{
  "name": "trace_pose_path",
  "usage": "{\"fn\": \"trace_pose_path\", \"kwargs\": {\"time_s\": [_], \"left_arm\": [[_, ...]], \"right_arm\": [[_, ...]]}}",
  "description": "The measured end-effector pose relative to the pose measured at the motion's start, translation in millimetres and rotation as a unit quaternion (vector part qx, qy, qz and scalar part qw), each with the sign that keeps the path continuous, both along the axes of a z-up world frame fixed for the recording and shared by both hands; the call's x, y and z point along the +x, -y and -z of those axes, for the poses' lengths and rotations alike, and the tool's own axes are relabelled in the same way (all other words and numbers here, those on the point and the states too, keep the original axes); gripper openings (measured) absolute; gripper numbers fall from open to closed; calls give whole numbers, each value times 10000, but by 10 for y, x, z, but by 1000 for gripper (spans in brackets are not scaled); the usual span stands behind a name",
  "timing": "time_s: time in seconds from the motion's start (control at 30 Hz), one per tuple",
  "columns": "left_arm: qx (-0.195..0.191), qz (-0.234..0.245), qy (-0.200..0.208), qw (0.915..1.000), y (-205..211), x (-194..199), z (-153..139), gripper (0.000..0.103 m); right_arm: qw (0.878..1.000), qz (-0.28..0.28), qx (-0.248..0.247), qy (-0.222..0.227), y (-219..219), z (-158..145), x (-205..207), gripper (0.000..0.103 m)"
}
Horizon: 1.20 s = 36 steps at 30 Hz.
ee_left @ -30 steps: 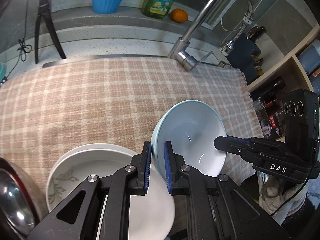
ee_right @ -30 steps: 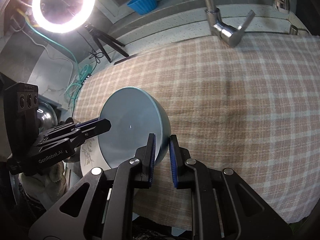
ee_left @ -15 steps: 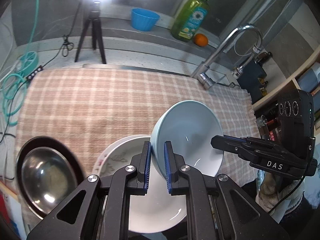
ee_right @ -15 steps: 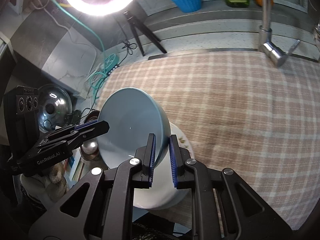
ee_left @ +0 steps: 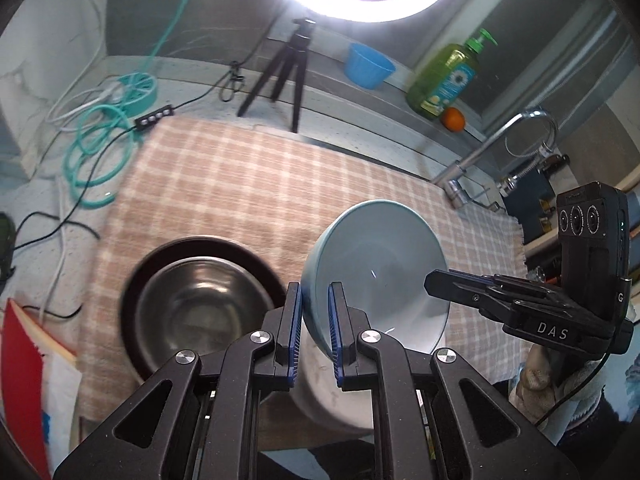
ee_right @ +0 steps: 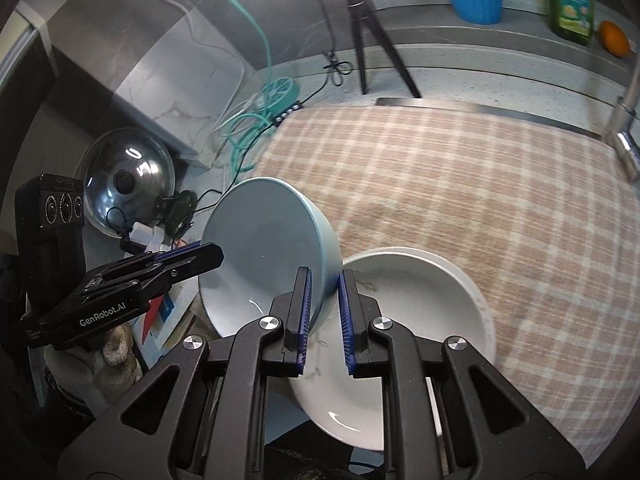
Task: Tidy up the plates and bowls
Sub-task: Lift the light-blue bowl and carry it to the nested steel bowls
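Observation:
A pale blue bowl (ee_left: 376, 264) is held tilted in the air by both grippers. My left gripper (ee_left: 314, 336) is shut on its left rim. My right gripper (ee_right: 322, 314) is shut on the opposite rim of the bowl (ee_right: 264, 256). The right gripper also shows at the right of the left wrist view (ee_left: 432, 282), and the left gripper at the left of the right wrist view (ee_right: 212, 254). Below the bowl lies a white plate (ee_right: 420, 320) at the cloth's front edge. A steel bowl (ee_left: 200, 312) sits in a dark plate (ee_left: 256, 258) to the left.
A checked cloth (ee_left: 280, 184) covers the counter. At the back stand a tripod (ee_left: 288, 76), a blue tub (ee_left: 368, 65), a green soap bottle (ee_left: 444, 80), an orange (ee_left: 453, 119) and a faucet (ee_left: 480, 152). Teal cable (ee_left: 100, 140) lies left. A steel lid (ee_right: 128, 176) leans far left.
Both grippers have lifted the blue bowl higher and carried it left; the steel bowl in the dark plate has come fully into the left wrist view.

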<state>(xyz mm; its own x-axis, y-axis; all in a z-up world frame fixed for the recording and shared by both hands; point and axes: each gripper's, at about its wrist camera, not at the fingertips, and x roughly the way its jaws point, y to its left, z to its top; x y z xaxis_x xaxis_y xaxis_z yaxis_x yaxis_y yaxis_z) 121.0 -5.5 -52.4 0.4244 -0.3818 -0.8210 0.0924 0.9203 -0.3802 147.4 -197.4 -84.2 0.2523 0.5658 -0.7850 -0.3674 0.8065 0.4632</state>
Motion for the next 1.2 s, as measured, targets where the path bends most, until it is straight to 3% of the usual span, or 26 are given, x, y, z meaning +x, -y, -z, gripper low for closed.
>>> {"fn": "trace_pose_path", "kwargs": {"time_s": [0.43,0.77,1.2], "left_arm": [[54,-534,-293,9981,-658,-129,144,11],[85,-554,-538,9970,-809,-151,317,11],[160,-528,-718,9959,-870,-130,439,11]], "right_arm": [[9987,-459,-89,-192,-698,182,67,14],[9971,-483,-166,-564,-871,466,113,14],[9958,-562,-348,-630,-1001,622,150,16]]}}
